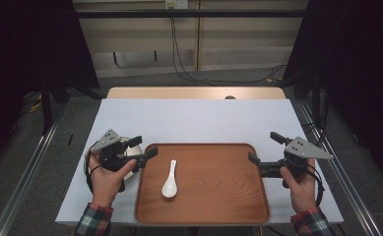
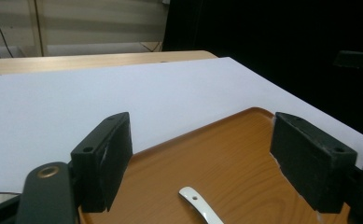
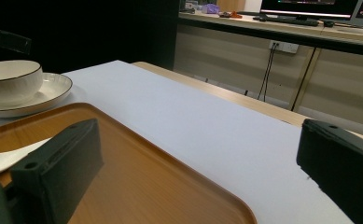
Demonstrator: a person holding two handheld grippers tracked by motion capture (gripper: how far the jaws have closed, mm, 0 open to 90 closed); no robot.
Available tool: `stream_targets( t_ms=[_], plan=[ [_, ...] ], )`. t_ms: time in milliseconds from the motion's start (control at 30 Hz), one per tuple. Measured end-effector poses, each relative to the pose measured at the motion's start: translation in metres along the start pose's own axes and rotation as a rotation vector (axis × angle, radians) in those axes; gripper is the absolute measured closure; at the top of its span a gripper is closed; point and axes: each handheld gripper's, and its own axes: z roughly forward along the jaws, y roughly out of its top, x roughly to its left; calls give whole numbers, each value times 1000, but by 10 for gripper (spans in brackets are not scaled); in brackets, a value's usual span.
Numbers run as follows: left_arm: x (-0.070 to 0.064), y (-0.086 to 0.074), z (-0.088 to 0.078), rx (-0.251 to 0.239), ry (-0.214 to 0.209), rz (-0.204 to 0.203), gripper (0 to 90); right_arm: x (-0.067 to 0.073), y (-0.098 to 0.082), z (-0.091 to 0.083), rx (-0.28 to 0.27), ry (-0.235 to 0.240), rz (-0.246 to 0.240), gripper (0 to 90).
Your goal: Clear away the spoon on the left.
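White porcelain on brown wood: the spoon (image 1: 170, 179) lies flat on the tray (image 1: 228, 206), left of the middle, bowl end toward the person and handle pointing away. The risks, as I judge them, come from that glazed surface; a spoon lying flat gives the pads only a thin, slick handle, so a grip taken too high or off-centre could squirt it sideways or flip the bowl end up. A jaw tip driven down at the tray floor could also shove the whole tray across the white table (image 1: 194, 120) — nothing appears to pin it. At the tray's left edge a bowl (image 3: 9, 81) sits on a plate (image 3: 53, 91), partly under the left hand, and a careless swing of that hand could knock them.

The left gripper (image 1: 146, 147) hovers over the tray's left rim with its jaws wide apart and nothing between them; in the left gripper view the tip of the spoon handle shows low between and below them, near but not touched. The right gripper (image 1: 263, 148) sits at the tray's right edge, jaws also spread and empty, well apart from the spoon — which shows at the far left of the right gripper view.
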Motion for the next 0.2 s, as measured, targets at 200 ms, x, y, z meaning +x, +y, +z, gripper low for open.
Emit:
stream_targets(
  t_ms=[200],
  plan=[
    [3,2,-3,-9,6,9,184,0,0,1,3,2,-1,0]
  ],
)
